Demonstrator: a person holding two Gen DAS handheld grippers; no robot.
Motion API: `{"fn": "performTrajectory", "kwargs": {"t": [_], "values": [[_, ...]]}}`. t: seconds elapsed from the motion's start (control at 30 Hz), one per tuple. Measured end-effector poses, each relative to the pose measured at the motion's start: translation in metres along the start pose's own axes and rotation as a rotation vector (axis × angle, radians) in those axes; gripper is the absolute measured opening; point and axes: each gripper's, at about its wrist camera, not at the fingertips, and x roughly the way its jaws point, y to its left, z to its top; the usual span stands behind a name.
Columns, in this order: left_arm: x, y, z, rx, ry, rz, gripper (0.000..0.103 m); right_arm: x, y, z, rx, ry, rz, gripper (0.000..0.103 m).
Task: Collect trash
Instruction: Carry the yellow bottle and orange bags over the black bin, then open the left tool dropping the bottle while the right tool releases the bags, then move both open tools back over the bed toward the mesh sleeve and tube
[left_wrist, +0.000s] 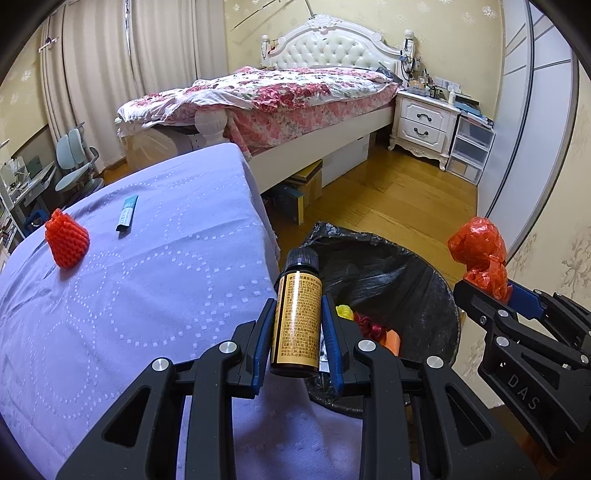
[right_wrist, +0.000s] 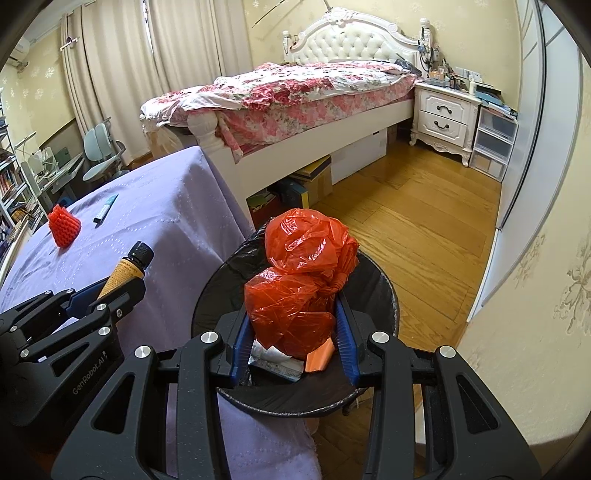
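Observation:
My left gripper (left_wrist: 298, 306) is shut on a small brown bottle (left_wrist: 297, 314) with a gold label and black cap, held upright at the table's right edge beside the bin. It also shows in the right wrist view (right_wrist: 125, 271). My right gripper (right_wrist: 291, 314) is shut on a crumpled red plastic bag (right_wrist: 301, 273), held over the black-lined trash bin (right_wrist: 388, 291). The bag also shows in the left wrist view (left_wrist: 480, 254). The bin (left_wrist: 436, 280) holds several scraps. A red foam net (left_wrist: 66, 240) and a blue tube (left_wrist: 127, 214) lie on the purple tablecloth (left_wrist: 147, 295).
A bed (left_wrist: 295, 99) with a floral quilt stands behind the table. Boxes sit under it. A white nightstand (left_wrist: 424, 122) and plastic drawers are at the back right. Wooden floor (left_wrist: 406, 199) lies beyond the bin. A desk chair (left_wrist: 77, 162) stands at the left.

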Motion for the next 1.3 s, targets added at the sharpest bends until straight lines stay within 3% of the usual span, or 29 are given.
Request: {"fn": "performTrajectory", "kwargs": {"t": [0.53, 0.6, 0.83, 0.9, 1.3], "values": [[0.012, -0.007, 0.008, 0.003, 0.026, -0.007, 0.029, 0.007, -0.009, 0.008, 0.007, 0.013, -0.015, 0.039], [0.012, -0.006, 0.01, -0.002, 0.026, -0.007, 0.04, 0.007, -0.01, 0.008, 0.008, 0.014, -0.015, 0.039], [0.007, -0.005, 0.009, -0.016, 0.007, -0.007, 0.061, 0.01, -0.008, 0.008, 0.001, 0.016, -0.021, 0.041], [0.005, -0.004, 0.009, -0.025, 0.001, -0.011, 0.068, 0.009, -0.009, 0.008, 0.004, 0.008, -0.03, 0.049], [0.001, 0.005, 0.01, -0.061, -0.011, 0.004, 0.077, 0.008, -0.009, 0.01, 0.018, -0.004, -0.057, 0.064]]}}
